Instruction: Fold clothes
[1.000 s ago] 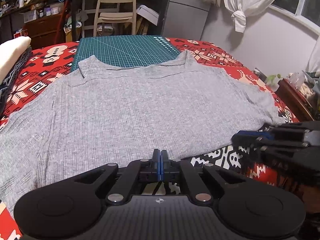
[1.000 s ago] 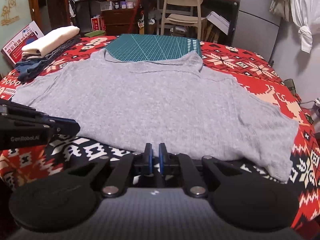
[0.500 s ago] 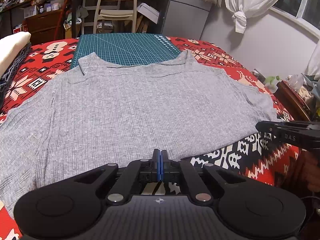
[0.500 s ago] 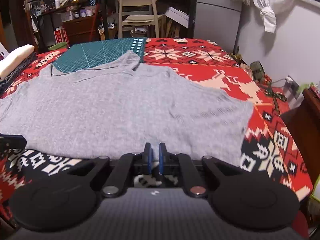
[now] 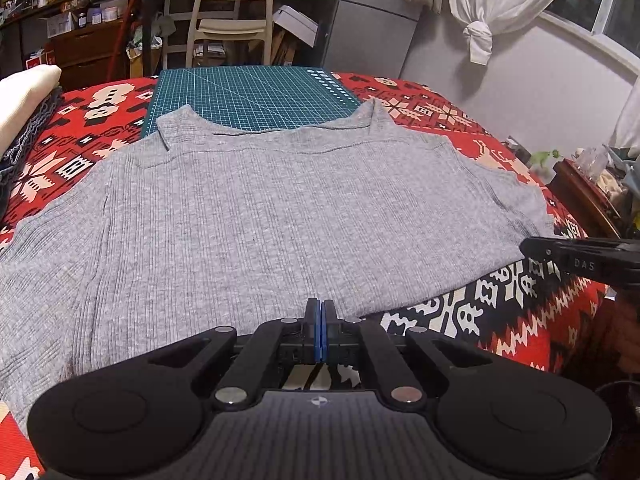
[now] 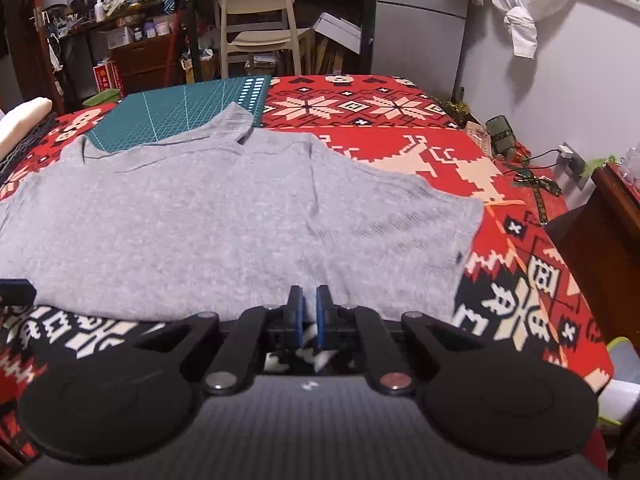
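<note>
One grey rib-knit top (image 5: 256, 216) lies flat and spread on a bed under a red, black and cream woven-pattern blanket (image 5: 532, 320); fine vertical ribs run hem to neck. Neckline faces away from the cameras, w/ two short raised collar points overlapping the near edge of one green gridded cutting mat (image 5: 248, 96), a flat rectangle w/ pale ruled lines. Right sleeve (image 6: 420, 236) is short, broad, and lies smooth on the blanket.

Left tool (image 5: 319, 320): black plastic, two blue pads pressed together, tips at the near hem of the top approx. mid-width; whether cloth is pinched betw. them cannot be told. Right tool (image 6: 309, 306): same build; blue pads stand a narrow slit apart, closed down w/ nothing clearly gripped, tips over the hem near the right sleeve. In the left wrist view the right tool shows as a black bar at the right edge, just beside the sleeve end.

Background: one pale moulded chair (image 5: 236, 12), hard-backed, four legs, at a cluttered dark desk; one white curtain (image 5: 500, 4) knotted at its end; one grey cabinet w/ flat matt panels. At far left, one stack of folded fabric (image 5: 24, 100), cream layer on top of darker ones.
</note>
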`<action>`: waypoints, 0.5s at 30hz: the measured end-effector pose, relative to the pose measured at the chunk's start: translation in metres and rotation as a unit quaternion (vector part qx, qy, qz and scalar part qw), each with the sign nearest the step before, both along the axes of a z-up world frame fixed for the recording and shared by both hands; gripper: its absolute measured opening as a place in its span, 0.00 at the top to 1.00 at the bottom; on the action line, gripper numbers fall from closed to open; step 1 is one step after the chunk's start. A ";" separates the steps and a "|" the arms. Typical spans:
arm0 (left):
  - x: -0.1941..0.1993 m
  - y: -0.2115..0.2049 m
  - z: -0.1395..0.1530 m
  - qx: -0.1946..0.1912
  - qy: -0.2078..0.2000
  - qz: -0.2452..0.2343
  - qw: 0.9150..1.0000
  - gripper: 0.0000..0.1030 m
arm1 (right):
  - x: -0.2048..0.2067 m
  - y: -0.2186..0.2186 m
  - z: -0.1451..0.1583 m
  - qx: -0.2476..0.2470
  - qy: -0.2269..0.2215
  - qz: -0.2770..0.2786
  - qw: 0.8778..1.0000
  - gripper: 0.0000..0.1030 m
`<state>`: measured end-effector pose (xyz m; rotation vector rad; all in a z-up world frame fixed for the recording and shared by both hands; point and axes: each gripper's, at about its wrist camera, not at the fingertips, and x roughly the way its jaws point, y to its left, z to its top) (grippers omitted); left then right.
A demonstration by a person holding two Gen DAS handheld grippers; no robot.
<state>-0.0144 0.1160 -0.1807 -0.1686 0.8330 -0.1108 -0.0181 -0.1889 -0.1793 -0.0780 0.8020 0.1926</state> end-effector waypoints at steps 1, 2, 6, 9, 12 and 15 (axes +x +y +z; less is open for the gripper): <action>0.000 0.000 0.000 -0.001 0.000 0.000 1.000 0.97 | -0.001 -0.001 0.000 0.000 0.003 0.000 1.000 0.95; 0.000 0.001 0.000 -0.001 0.000 0.000 1.000 0.97 | -0.001 -0.001 0.001 -0.001 0.006 0.001 1.000 0.94; 0.000 0.000 0.000 -0.001 0.000 -0.001 1.000 0.97 | -0.001 -0.001 0.009 -0.002 -0.002 0.001 1.000 0.93; -0.001 -0.001 0.000 0.002 -0.001 0.000 1.000 0.97 | 0.001 0.000 0.013 -0.004 -0.007 0.000 1.000 0.93; -0.001 -0.001 0.000 0.002 0.000 -0.001 1.000 0.97 | 0.009 -0.002 0.005 -0.003 0.005 -0.012 1.000 0.93; 0.000 -0.001 0.000 0.005 0.000 -0.001 1.000 0.97 | 0.006 -0.005 0.002 0.000 0.005 -0.014 1.000 0.94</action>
